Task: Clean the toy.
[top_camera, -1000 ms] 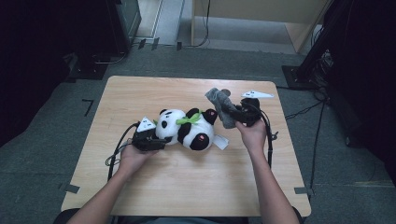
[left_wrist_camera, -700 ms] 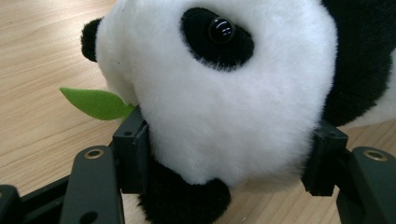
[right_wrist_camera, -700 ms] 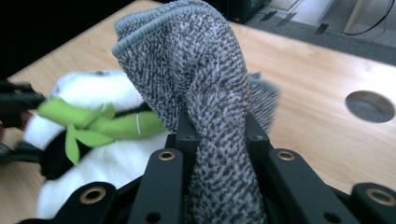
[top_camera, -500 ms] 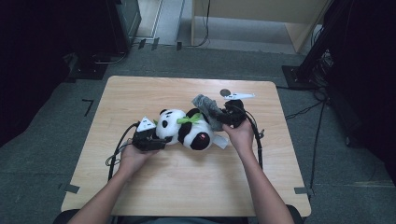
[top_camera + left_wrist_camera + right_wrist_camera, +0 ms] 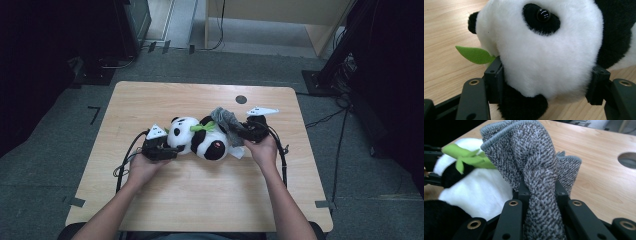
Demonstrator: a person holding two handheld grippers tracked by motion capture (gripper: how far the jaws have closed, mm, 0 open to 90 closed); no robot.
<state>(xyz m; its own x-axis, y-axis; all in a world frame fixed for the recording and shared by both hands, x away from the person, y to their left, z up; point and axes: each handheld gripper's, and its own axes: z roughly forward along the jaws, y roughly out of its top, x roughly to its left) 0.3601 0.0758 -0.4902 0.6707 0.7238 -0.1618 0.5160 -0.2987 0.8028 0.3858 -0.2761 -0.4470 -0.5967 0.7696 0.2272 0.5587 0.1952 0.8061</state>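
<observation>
A plush panda (image 5: 197, 140) lies on its side at the middle of the desk (image 5: 150, 100). The left hand-held gripper (image 5: 167, 150) is clamped on the panda's head, one jaw pressed into the white fur on each side, as the left gripper view shows. A green felt leaf (image 5: 475, 54) sticks out beside the left jaw there. The right hand-held gripper (image 5: 239, 134) has its jaws squeezed together on a bunched grey cloth (image 5: 226, 120), which stands up between them and rests against the panda's back. In the right gripper view the cloth (image 5: 534, 170) blocks most of the panda behind it. A round hole (image 5: 241, 99) in the desk lies well apart, toward the far edge. Cables trail from both grippers over the desk. No writing or label can be read.
</observation>
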